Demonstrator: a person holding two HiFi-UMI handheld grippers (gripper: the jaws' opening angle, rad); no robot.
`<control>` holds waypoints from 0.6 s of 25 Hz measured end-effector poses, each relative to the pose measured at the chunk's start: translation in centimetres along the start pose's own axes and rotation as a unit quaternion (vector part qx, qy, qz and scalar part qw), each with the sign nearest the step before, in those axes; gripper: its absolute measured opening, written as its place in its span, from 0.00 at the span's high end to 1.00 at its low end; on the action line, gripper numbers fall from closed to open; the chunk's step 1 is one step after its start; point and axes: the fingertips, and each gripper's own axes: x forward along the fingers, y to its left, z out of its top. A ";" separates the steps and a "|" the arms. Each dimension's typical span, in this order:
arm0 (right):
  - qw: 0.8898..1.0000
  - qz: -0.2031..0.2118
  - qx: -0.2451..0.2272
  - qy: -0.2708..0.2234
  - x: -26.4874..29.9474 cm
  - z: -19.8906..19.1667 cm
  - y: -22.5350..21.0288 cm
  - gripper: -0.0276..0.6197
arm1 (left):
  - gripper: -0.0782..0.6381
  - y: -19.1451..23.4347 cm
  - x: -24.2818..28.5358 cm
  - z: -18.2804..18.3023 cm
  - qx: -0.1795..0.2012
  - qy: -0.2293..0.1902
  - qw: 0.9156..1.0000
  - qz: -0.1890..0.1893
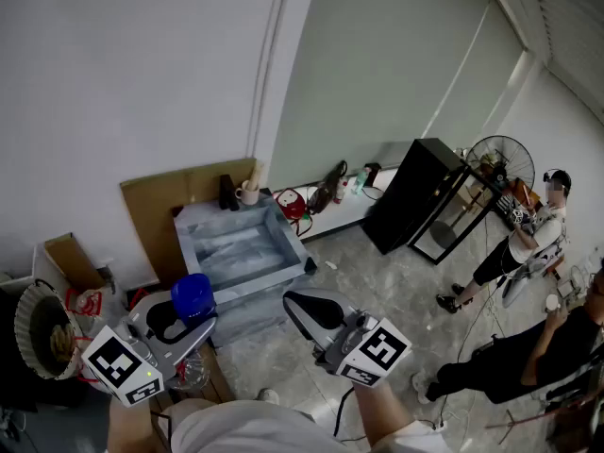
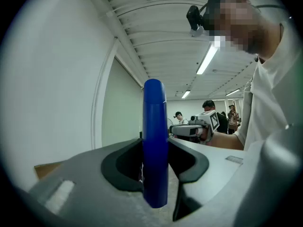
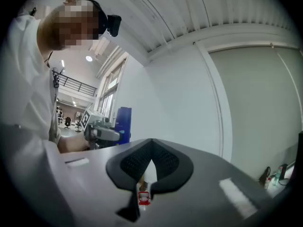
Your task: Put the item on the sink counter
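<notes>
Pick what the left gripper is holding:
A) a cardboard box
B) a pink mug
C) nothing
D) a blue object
D: in the left gripper view, the left gripper clamps the upright blue object between its jaws.

Half seen
The left gripper [image 1: 186, 325] hides the blue item [image 1: 192, 295] below its middle; clutter [image 1: 238, 193] on the sink [image 1: 255, 291] is too small to name.
</notes>
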 end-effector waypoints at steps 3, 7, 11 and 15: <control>1.000 0.010 -0.002 0.001 0.4 0.0 0.2 0.95 | 0.67 0.0 0.3 0.2 0.001 -0.002 1.000 -0.002; 1.000 0.014 0.000 0.004 0.5 -0.4 0.1 0.95 | 0.67 0.1 0.5 0.0 0.001 -0.001 1.000 -0.001; 1.000 0.015 0.003 0.002 0.5 -0.4 0.0 0.95 | 0.67 0.2 0.6 -0.2 0.000 0.002 1.000 0.000; 1.000 0.017 0.009 -0.004 0.4 0.0 -0.3 0.95 | 0.67 0.2 1.0 0.0 -0.002 0.003 1.000 0.000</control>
